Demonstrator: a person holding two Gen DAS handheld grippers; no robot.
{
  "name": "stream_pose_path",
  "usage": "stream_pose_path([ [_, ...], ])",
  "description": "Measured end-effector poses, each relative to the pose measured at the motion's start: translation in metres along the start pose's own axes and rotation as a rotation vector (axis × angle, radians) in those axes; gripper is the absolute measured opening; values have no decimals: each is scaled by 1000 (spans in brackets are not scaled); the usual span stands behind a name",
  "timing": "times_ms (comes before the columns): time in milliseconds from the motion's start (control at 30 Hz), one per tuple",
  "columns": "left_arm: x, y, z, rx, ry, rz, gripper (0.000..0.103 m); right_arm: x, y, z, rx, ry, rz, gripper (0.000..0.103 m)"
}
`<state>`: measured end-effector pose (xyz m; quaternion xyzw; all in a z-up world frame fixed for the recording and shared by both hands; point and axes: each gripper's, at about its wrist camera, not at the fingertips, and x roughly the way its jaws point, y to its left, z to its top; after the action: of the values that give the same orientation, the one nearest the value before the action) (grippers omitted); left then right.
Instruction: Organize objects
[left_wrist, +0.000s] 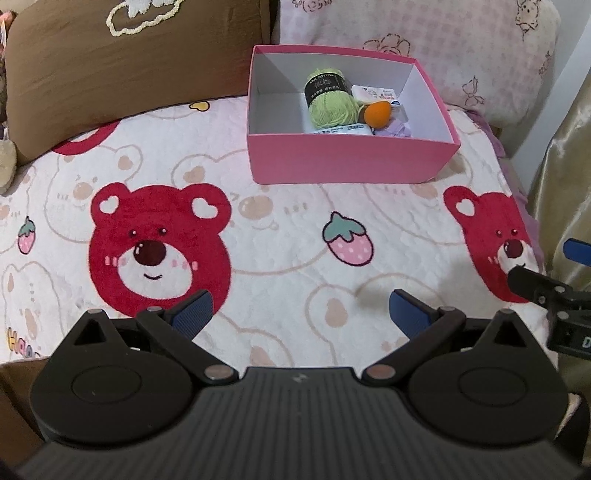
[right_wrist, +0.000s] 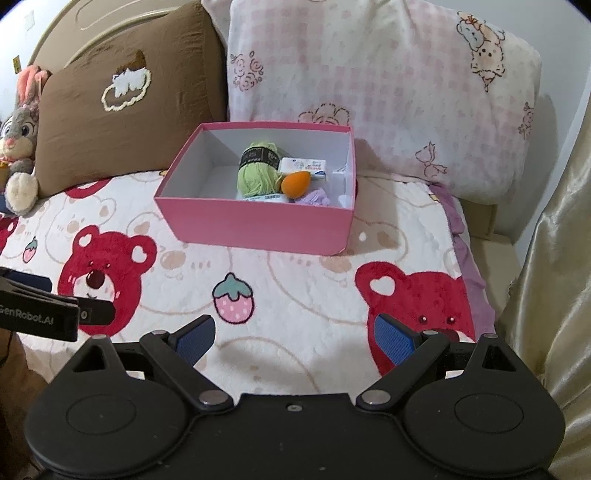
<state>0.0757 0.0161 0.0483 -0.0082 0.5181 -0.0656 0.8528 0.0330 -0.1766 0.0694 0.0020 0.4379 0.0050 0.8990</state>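
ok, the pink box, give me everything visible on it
The pink box is an open, lidless rectangular carton, apparently cardboard: pink outside, white inside. It sits upright on the bear-print blanket, near the pillows. Inside, toward its right half, lie a green yarn ball, an orange egg-shaped item, a small white packet and something lilac. Its left half looks bare. Neither gripper touches it.

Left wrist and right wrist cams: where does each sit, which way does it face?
Left wrist: on the left gripper, angled down over the blanket toward the pink box; its open fingers show, right gripper at right edge.
Right wrist: on the right gripper, same facing; open fingers, left gripper at left edge.
Shared: box, green yarn, both pillows.
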Motion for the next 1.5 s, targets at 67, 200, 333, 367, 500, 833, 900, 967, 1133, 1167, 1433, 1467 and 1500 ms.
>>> stream_pose_path([
  [67,1,0,-1,1,6,2,103,-1,0,-2,-3,5,12,95],
  [200,2,2,-1,-11,18,-11,103,-2,1,-2,-6,14,7,95],
  [333,2,-1,-2,9,15,-12,103,0,-1,-4,10,29,7,95],
  [367,3,-1,-2,10,20,-7,103,0,-2,-4,13,33,13,95],
  [500,3,-2,-2,17,24,-7,103,3,-4,-6,20,42,7,95],
  [833,7,-1,-5,36,47,10,103,5,-6,-9,19,50,-7,95],
  [900,7,-1,-6,37,47,9,103,5,-6,-9,19,48,-4,95],
  [967,7,-1,-6,38,49,5,103,4,-6,-9,19,49,-4,95],
  [1133,7,-2,-6,43,45,3,103,4,-5,-10,16,49,-11,95],
  [1167,7,-3,-6,46,45,2,103,4,-4,-10,14,47,-13,95],
  [1433,6,-5,-8,58,49,-3,103,-1,3,-15,-14,41,1,95],
  [1467,6,-5,-9,61,48,-4,103,-2,5,-15,-18,40,2,95],
  [1500,6,-5,-9,65,45,-5,103,-3,6,-15,-22,37,4,95],
])
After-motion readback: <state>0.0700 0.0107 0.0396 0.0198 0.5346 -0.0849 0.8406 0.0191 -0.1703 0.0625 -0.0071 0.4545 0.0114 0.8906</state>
